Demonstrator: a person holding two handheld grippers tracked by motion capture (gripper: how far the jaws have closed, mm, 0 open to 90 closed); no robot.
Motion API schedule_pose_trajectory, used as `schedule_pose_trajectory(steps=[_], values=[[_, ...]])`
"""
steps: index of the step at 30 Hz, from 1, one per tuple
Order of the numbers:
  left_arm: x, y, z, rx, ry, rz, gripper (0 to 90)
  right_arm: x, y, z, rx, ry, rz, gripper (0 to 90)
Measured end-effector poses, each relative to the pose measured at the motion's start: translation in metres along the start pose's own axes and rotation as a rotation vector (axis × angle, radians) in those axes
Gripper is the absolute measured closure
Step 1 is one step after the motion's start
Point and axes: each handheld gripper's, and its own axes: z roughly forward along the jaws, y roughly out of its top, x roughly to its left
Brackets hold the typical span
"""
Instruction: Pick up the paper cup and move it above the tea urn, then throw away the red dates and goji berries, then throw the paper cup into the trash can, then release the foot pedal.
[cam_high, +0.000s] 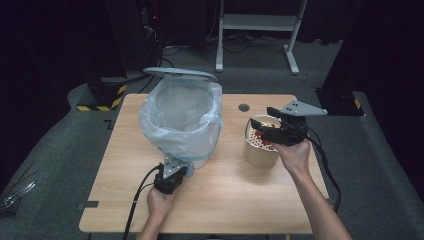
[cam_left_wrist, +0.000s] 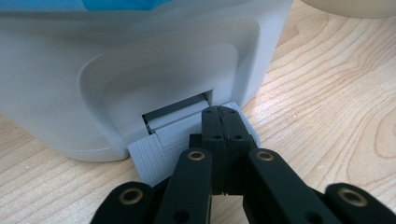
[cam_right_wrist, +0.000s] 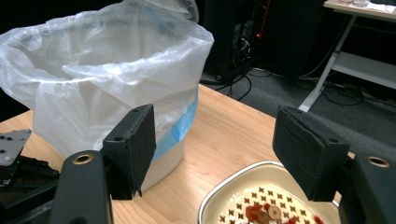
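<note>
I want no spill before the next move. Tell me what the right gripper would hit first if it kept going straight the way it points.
Probably the lined bin: the right gripper, jaws open above the cream container, aims at its bagged side. Depth is hard to judge; the container's rim might catch first.

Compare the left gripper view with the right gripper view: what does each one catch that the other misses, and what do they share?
Left gripper view: the grey pedal at the bin's foot, with the shut left gripper pressed on it.

Right gripper view: the open right gripper above the cream container, whose perforated insert holds reddish scraps, plus the plastic liner and a desk frame behind.

Both: the white bin and the wooden table.
</note>
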Motion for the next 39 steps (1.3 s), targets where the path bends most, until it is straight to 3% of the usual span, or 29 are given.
schedule_pose_trajectory(steps=[39], values=[[0.0,0.0,0.0,-0.001,-0.002,-0.004,90.0,-0.023,-0.076,-0.027,0.026,-0.083,0.105,32.0]])
